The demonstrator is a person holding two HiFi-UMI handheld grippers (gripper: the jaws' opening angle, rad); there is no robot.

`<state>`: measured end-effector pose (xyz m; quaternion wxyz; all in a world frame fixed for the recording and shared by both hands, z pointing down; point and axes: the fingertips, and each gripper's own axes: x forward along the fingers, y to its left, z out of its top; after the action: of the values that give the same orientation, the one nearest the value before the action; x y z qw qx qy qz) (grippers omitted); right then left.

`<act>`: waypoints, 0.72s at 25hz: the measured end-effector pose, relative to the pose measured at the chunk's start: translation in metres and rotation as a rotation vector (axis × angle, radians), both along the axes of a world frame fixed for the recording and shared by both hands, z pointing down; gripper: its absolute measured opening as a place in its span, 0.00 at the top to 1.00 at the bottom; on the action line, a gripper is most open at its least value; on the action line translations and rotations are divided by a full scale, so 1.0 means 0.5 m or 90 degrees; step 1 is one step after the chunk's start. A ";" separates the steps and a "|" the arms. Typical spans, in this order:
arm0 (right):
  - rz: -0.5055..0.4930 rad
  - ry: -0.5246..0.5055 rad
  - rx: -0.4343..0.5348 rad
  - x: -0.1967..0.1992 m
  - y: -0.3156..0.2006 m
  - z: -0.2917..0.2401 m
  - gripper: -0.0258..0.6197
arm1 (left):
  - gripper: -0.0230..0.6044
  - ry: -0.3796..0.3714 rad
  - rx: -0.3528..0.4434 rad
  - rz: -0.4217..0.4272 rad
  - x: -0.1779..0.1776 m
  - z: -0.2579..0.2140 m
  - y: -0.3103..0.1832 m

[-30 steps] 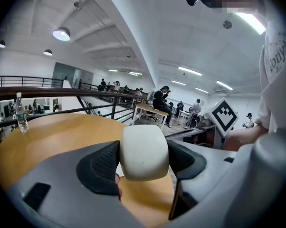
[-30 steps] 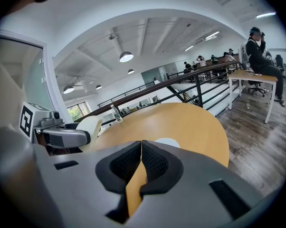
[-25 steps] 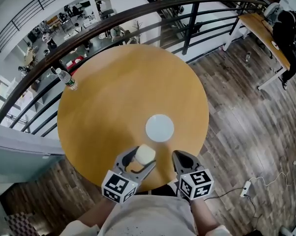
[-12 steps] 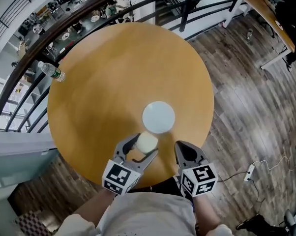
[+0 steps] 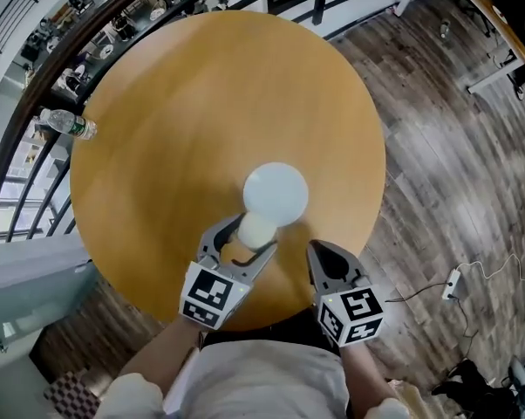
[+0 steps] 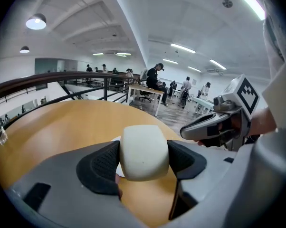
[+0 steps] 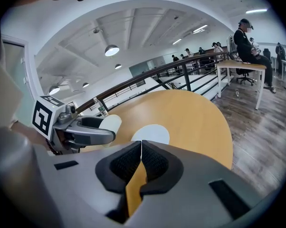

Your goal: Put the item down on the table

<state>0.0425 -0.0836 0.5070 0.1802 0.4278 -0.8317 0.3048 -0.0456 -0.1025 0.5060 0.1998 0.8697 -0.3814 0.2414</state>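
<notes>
Most of the round desk (image 5: 201,94) lay bare, with wide room across its far half and to either side. A white disc (image 5: 278,186) lay flat just ahead of the left gripper (image 5: 245,239) and the white block (image 6: 144,152) it clamped. The right gripper (image 5: 322,256) crowded close beside. A bottle (image 5: 66,126) stood at the far left edge by the railing (image 6: 52,76).

A round white plate (image 5: 276,190) lies on the tabletop (image 5: 201,94). A water bottle (image 5: 68,126) stands at its far edge beside a railing (image 7: 147,77). A power strip (image 5: 452,279) lies on the wood floor (image 5: 454,164).
</notes>
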 end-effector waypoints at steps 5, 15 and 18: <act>0.006 -0.002 -0.026 0.003 0.003 0.042 0.92 | 0.46 -0.020 -0.008 0.014 0.008 0.036 -0.039; 0.014 -0.012 -0.060 0.010 0.001 0.078 0.92 | 0.46 -0.054 -0.040 0.043 0.031 0.120 -0.094; 0.014 -0.015 -0.065 0.012 -0.004 0.086 0.92 | 0.46 -0.070 -0.047 0.053 0.039 0.142 -0.109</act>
<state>0.0485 -0.0853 0.5501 0.1884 0.4237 -0.8122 0.3539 -0.0264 -0.1569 0.5768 0.2001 0.8625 -0.3458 0.3104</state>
